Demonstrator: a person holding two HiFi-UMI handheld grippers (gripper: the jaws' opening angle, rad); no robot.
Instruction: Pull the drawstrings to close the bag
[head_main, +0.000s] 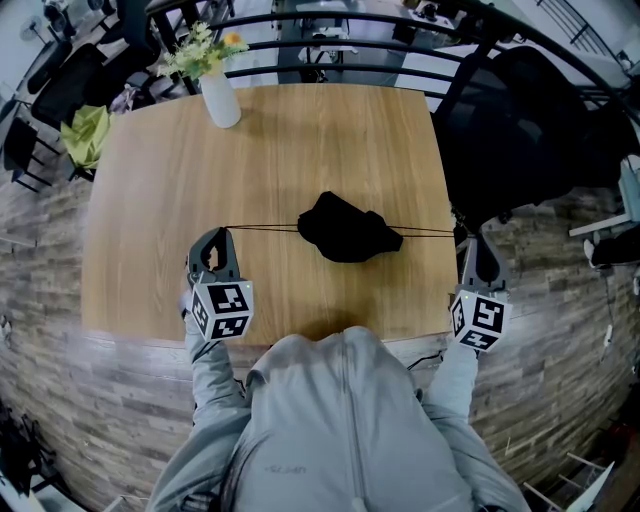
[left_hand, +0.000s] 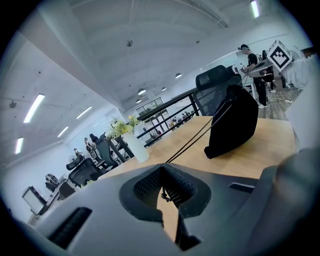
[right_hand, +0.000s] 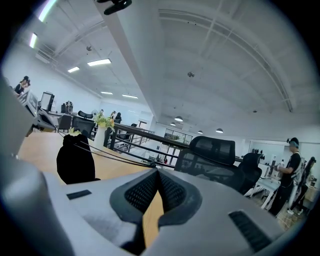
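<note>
On table (head_main: 300, 150), bag (head_main: 348, 230) btwn L tool (head_main: 222, 232) & R tool (head_main: 468, 238), each clamped on drawstring (head_main: 260, 228)

The bag (head_main: 348, 228) lies in the middle of the worktop (head_main: 300, 140), with a vase (head_main: 220, 98) at its upper-left corner. The left drawstring (head_main: 262, 228) runs to the left tongs (head_main: 222, 232) at lower left. The right drawstring (head_main: 430, 232) runs to the right tongs (head_main: 463, 238), seemingly at the worktop's right edge. A chair (head_main: 510, 130) stands at upper right.
</note>
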